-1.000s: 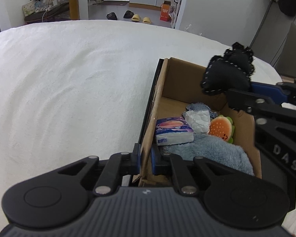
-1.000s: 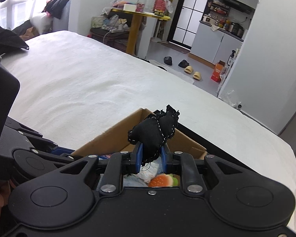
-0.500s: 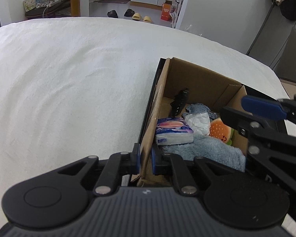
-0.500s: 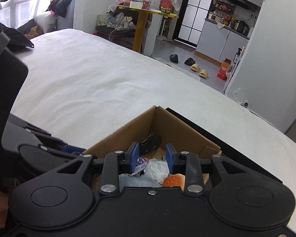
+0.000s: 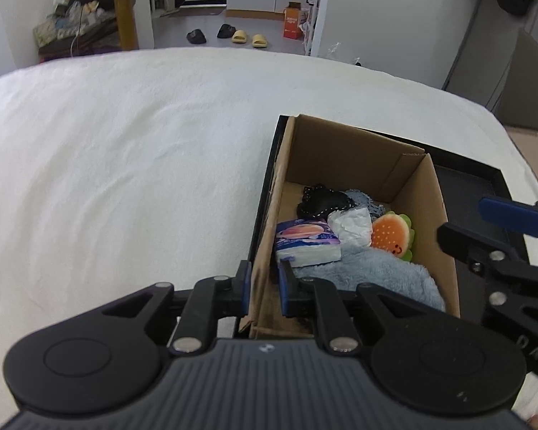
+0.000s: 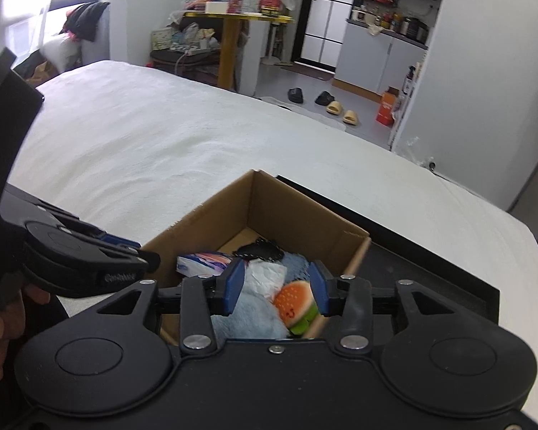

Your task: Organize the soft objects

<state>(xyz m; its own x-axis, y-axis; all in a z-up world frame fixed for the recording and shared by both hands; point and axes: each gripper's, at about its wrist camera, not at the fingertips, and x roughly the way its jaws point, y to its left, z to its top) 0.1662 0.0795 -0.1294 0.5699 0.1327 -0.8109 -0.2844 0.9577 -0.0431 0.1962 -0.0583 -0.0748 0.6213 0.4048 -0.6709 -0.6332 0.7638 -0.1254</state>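
Pinching the near wall of the cardboard box (image 5: 269, 251) with the left gripper (image 5: 263, 288), clamped tight on the cardboard, while the right gripper (image 6: 276, 283) hangs spread wide and empty over the open top. Black plush (image 5: 322, 202) sitting inside at the far end, next to the burger toy (image 5: 391, 233) and tissue pack (image 5: 306, 242). Best to just lift the right one straight up, keep the box pinned, no snagging the rim.

left wrist: close above the cardboard box's (image 5: 344, 150) near-left wall, facing the far doorway
right wrist: near box's right side, facing diagonally left
shared: box interior, white bed (image 6: 154, 136)
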